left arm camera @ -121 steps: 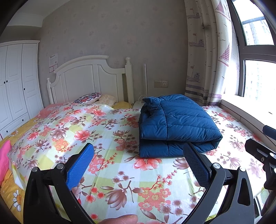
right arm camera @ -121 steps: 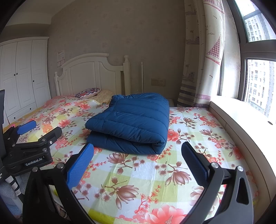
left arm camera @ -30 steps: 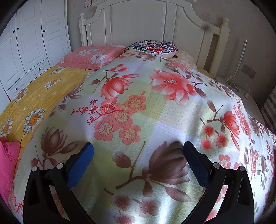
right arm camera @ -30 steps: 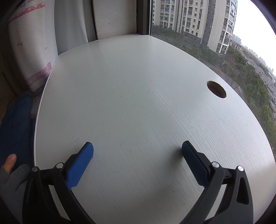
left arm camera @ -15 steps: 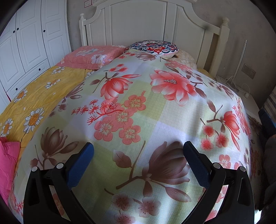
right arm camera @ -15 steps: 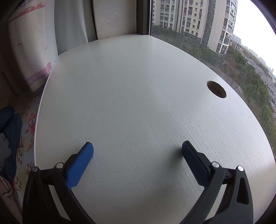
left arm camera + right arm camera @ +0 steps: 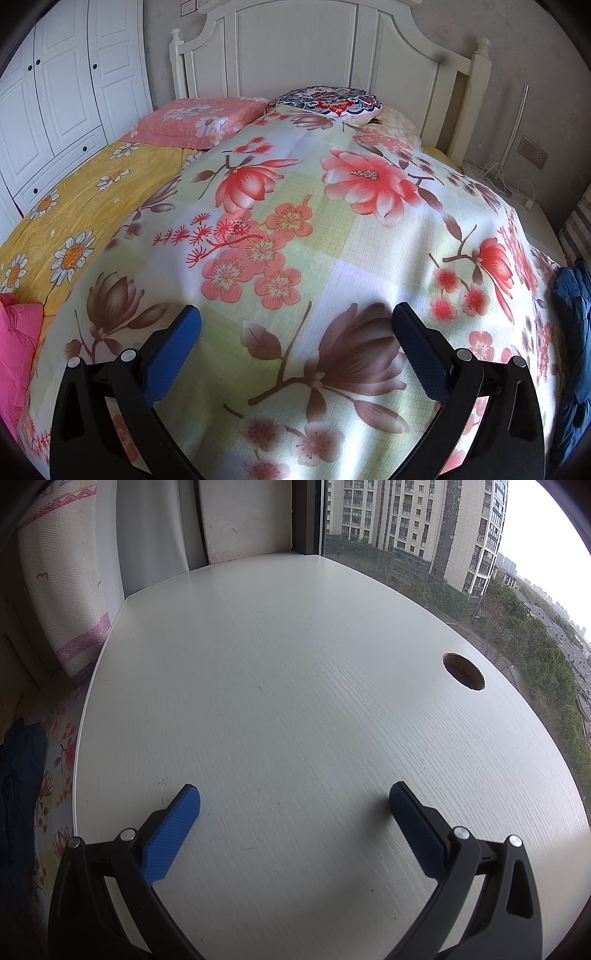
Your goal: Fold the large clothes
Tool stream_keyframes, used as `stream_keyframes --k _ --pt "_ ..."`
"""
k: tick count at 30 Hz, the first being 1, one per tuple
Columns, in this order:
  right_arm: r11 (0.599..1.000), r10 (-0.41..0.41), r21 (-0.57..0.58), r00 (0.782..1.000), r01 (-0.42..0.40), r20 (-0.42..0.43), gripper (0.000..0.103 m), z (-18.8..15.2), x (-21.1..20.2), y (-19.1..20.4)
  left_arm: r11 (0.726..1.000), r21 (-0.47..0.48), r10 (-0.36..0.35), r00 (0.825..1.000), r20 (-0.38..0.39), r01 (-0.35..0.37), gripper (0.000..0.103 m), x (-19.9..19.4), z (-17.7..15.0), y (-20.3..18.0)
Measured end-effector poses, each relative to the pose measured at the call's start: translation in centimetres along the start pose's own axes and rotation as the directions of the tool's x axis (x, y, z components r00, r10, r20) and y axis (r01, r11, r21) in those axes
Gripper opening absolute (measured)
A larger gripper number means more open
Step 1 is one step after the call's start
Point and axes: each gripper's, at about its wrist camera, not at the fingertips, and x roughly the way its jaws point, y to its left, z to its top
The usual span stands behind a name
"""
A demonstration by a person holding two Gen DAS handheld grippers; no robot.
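Over the floral bedsheet [image 7: 295,206] the left gripper [image 7: 295,325] gapes wide, empty — blue jacket [image 7: 572,332] at its right; the right gripper [image 7: 293,801], likewise spread and empty, rests on the white windowsill [image 7: 295,664].

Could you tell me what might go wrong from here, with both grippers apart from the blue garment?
The blue garment shows only at each view's edge, so either open gripper could reach for it half-blind. The left gripper sits low over the floral sheet and might pinch it. The right gripper faces the white sill, away from the bed.

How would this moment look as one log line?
left tongs: open, over floral bedspread | right tongs: open, over white wooden windowsill desk | blue quilted jacket: ungripped
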Motion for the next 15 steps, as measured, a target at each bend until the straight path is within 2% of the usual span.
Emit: stream_keyframes --k 15 --pt "1.000 0.000 0.000 1.000 0.000 0.000 0.101 0.02 0.02 0.06 1.000 0.003 0.003 1.000 0.004 -0.003 0.099 -0.05 0.04 0.08"
